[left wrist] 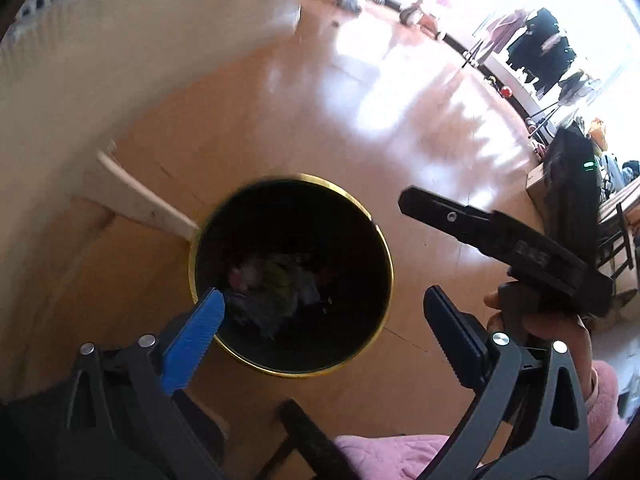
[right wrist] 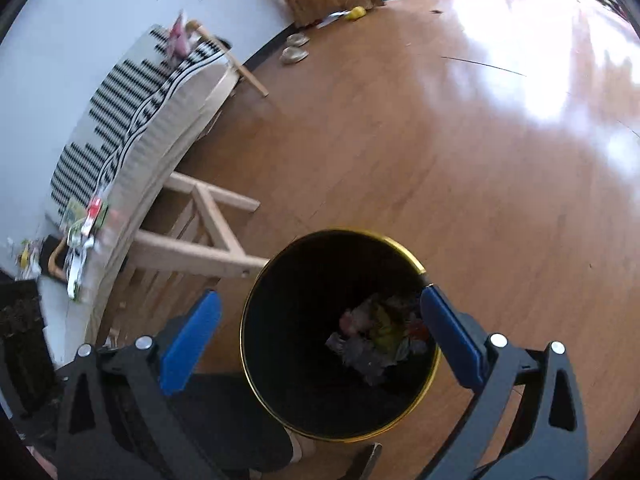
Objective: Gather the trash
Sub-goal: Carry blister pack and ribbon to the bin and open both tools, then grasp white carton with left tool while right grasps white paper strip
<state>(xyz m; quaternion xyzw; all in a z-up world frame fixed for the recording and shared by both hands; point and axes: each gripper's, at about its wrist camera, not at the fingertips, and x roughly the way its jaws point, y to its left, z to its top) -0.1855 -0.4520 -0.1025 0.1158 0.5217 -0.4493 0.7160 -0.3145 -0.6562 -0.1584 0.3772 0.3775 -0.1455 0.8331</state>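
Shiny wood floor (right wrist: 400, 140) fills both views, and your black bin (left wrist: 292, 276) with the gold rim stands upright on it, its mouth facing up at you. Crumpled trash (right wrist: 380, 336) lies at the bottom (pink, yellow and grey bits). Your left gripper (left wrist: 324, 316) has its fingers wide apart with nothing between them, low in the frame over the bin. Your right gripper (right wrist: 320, 320) is wide too, and empty. Only the left view shows your right hand (left wrist: 540, 320). Only the right view shows the wooden stool (right wrist: 208, 232) and striped cloth (right wrist: 132, 108) at the left.
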